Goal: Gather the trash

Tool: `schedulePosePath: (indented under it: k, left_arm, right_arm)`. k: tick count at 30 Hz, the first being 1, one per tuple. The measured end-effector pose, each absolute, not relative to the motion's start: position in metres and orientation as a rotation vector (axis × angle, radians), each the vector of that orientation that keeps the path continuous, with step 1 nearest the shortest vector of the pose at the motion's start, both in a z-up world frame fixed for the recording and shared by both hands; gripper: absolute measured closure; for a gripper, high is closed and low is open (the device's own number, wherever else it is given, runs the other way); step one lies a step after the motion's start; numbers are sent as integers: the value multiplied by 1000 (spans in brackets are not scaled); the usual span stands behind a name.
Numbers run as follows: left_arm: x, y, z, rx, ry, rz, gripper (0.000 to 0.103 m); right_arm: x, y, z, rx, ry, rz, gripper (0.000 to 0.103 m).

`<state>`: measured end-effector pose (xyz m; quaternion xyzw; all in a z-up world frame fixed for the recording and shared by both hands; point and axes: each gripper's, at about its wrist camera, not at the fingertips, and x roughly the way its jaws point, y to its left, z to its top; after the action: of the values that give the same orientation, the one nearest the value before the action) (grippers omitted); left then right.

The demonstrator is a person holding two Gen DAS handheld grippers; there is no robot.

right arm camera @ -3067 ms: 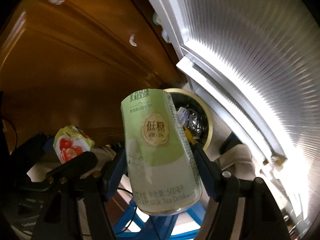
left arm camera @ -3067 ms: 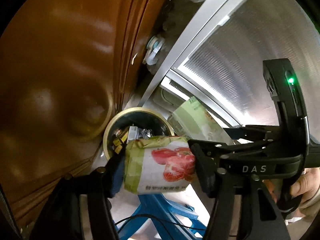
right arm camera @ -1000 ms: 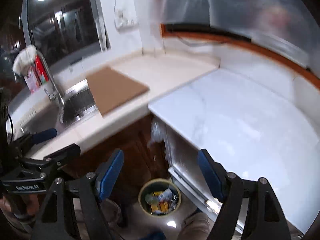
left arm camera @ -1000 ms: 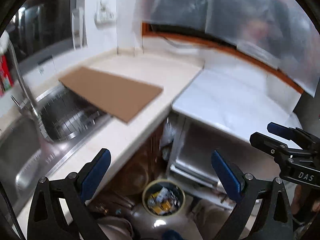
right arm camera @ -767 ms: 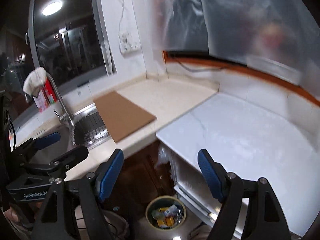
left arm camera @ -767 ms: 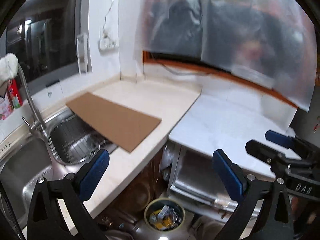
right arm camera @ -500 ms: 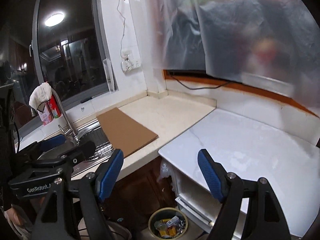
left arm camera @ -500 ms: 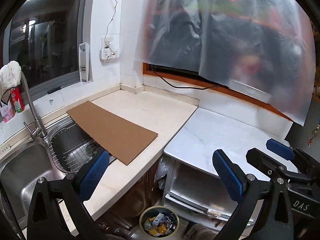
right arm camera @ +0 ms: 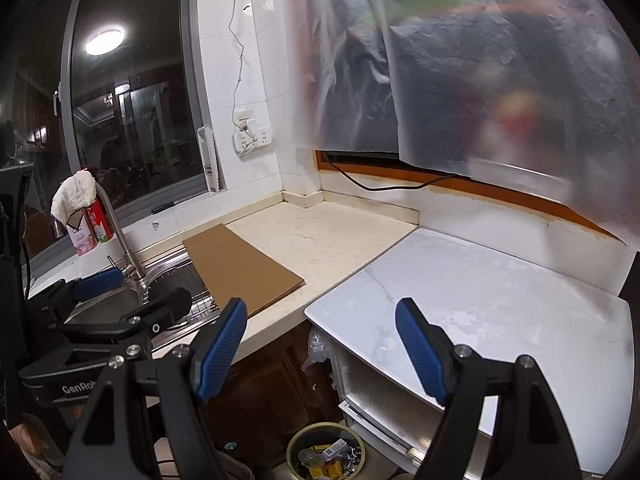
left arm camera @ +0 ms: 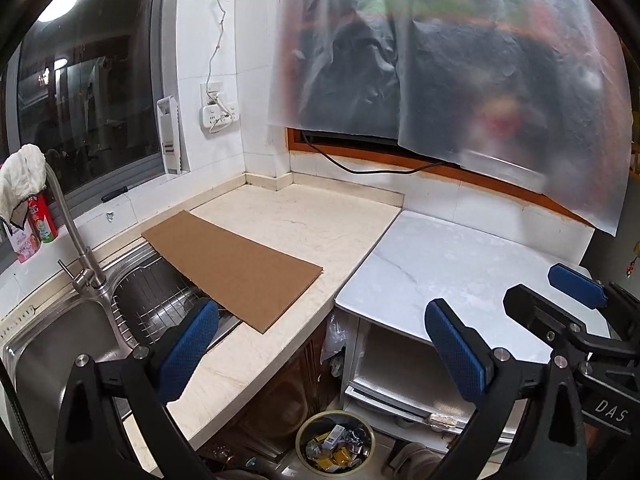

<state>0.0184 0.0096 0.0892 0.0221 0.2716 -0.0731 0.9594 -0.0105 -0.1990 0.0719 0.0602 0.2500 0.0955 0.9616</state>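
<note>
Both grippers, left (left arm camera: 320, 354) and right (right arm camera: 320, 346), gape empty above the bin (left arm camera: 335, 440); cardboard (left arm camera: 232, 268) lies beyond it.

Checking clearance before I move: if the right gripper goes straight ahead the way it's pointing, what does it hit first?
Probably the near edge of the white marble countertop, which fills the gap in front of the open right gripper; depth is hard to judge.

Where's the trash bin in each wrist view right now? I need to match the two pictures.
Left wrist: the trash bin sits at bottom centre, on the floor between the open left tool's fingers.
Right wrist: the bin is again at the bottom edge, just left of centre, below the open right tool.
Shared landmark: the cardboard sheet on the counter, overhanging the sink, up and left of the bin.
</note>
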Motion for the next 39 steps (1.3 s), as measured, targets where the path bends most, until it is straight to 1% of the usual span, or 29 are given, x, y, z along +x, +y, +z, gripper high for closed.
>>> schedulePosePath:
  k: [39]
  left_arm:
    - [26,17,69,38,619,-139,2]
  right_arm:
    - [-4,-196,60,126,534,201,26]
